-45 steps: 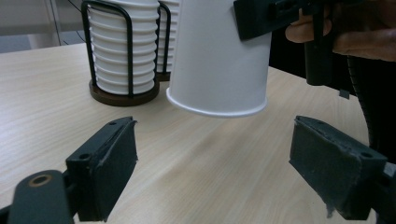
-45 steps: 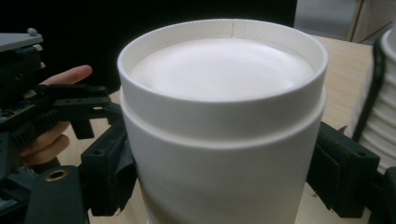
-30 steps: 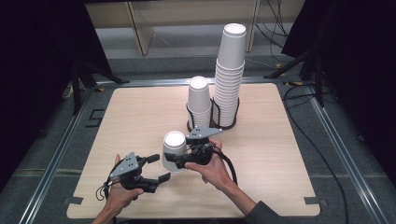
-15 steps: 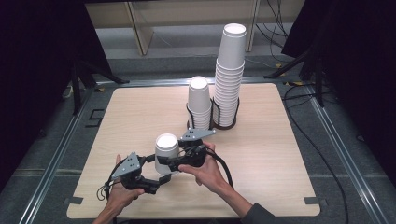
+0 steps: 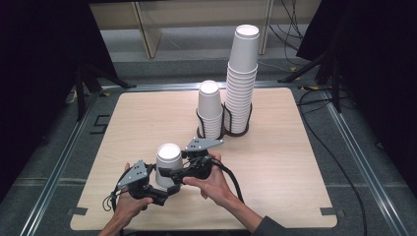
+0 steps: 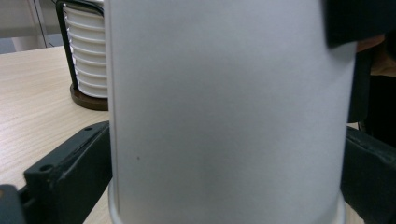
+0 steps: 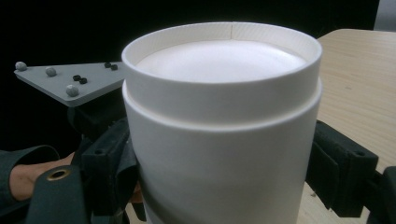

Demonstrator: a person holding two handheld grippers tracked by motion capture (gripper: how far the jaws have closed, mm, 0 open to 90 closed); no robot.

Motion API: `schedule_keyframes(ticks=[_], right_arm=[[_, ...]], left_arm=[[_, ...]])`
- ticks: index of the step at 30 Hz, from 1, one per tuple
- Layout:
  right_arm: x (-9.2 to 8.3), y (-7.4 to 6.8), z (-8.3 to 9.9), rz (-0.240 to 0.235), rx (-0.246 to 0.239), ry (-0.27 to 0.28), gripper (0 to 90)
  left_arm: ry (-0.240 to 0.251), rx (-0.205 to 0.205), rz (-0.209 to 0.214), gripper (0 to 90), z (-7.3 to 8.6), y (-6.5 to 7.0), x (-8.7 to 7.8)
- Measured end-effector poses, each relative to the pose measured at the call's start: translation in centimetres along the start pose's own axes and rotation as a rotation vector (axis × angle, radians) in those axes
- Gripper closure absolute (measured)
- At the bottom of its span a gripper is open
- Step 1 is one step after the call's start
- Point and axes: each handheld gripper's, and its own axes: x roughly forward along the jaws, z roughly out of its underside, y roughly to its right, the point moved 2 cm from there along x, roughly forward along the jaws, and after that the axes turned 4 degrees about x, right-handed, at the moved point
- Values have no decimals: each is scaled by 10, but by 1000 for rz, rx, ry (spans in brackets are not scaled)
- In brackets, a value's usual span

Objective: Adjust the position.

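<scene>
A white paper cup [image 5: 168, 162] stands upside down, base upward, near the table's front edge. My right gripper [image 5: 173, 173] comes in from the right and is shut on the cup [image 7: 224, 130], one black jaw on each side of its wall. My left gripper [image 5: 166, 189] reaches in from the left. Its jaws have just been opening and now stand wide on either side of the same cup [image 6: 224, 112], which blocks most of the left gripper view. In the right gripper view, the left gripper's grey plate [image 7: 70, 79] sits behind the cup.
A short stack of white cups [image 5: 210, 108] and a tall stack [image 5: 242, 78] stand in black wire holders at the middle back of the wooden table [image 5: 295, 162]. The short stack's holder [image 6: 86, 60] appears beyond the left jaw. Cables trail along the floor on the right.
The right gripper has carried the cup leftward and toward the front, up to the left gripper. The left jaws have opened and now flank the cup. The left hand stayed in place.
</scene>
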Motion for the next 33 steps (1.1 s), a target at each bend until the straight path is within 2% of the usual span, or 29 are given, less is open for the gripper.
schedule_keyframes(ticks=[3, 4, 5, 7, 8, 9, 10, 12, 13, 14, 15, 17, 19, 20, 22, 24, 25, 26, 27, 28, 29, 30, 31, 32, 33], right_arm=[[1, 1, 0, 0, -10, 9, 202], [1, 1, 1, -3, -9, 10, 202], [2, 0, 1, -7, 3, 5, 202], [1, -2, 2, -18, 50, -8, 202], [1, -2, 2, -18, 50, -8, 202], [1, 2, 2, -9, 14, -1, 197], [1, 1, 2, -13, 26, -12, 194], [0, 1, 2, -16, 18, -15, 190], [0, 3, 1, -23, 11, -18, 180], [0, 3, 1, -23, 11, -18, 180], [-2, 5, -1, -26, -1, -39, 172], [-5, 4, -3, -39, 15, -67, 168], [-9, 6, -7, -39, -39, -84, 158], [-11, 6, -8, -44, -32, -94, 158], [-17, 7, -11, -32, -63, -123, 155], [-22, 7, -14, -42, -56, -152, 156], [-24, 8, -15, -45, -82, -153, 156], [-25, 8, -16, -46, -85, -166, 156], [-27, 8, -16, -51, -86, -189, 157], [-27, 7, -17, -52, -93, -203, 156], [-28, 7, -17, -46, -115, -217, 158], [-30, 5, -17, -42, -90, -246, 158], [-30, 5, -17, -42, -90, -246, 158], [-31, 4, -18, -41, -110, -272, 158], [-31, 4, -18, -41, -110, -272, 158]], left_arm=[[5, -9, 3, 0, 0, 0, 1], [14, -24, 20, 4, 0, 0, 2], [30, -21, 39, 23, 0, 0, 3], [30, -13, 28, 39, 0, 1, 3], [30, -13, 28, 46, 0, 1, 3], [-3, 10, 14, 59, 0, 1, 0], [5, 14, 13, 68, 0, 1, 0], [8, 24, 13, 77, 0, 2, 0], [-17, 49, -1, 99, -1, 3, -1], [-17, 49, -1, 107, -1, 3, -1], [-27, 77, -4, 115, -2, 3, -2], [-45, 101, -5, 123, -1, 4, -2], [-64, 144, -5, 131, -1, 5, -3], [-64, 144, -5, 136, -1, 5, -3], [-95, 203, -14, 147, -1, 7, -4], [-107, 228, -11, 149, -1, 8, -4], [-114, 242, -4, 148, -1, 9, -3], [-114, 242, -4, 149, -1, 9, -3], [-134, 280, -4, 149, -1, 11, -3], [-134, 274, 2, 149, 0, 13, -1], [-144, 288, 4, 148, 1, 14, 0], [-157, 303, 3, 149, 2, 15, 1], [-157, 303, 3, 149, 2, 15, 1], [-188, 330, 6, 148, 3, 17, 2], [-188, 330, 6, 148, 3, 17, 2]])
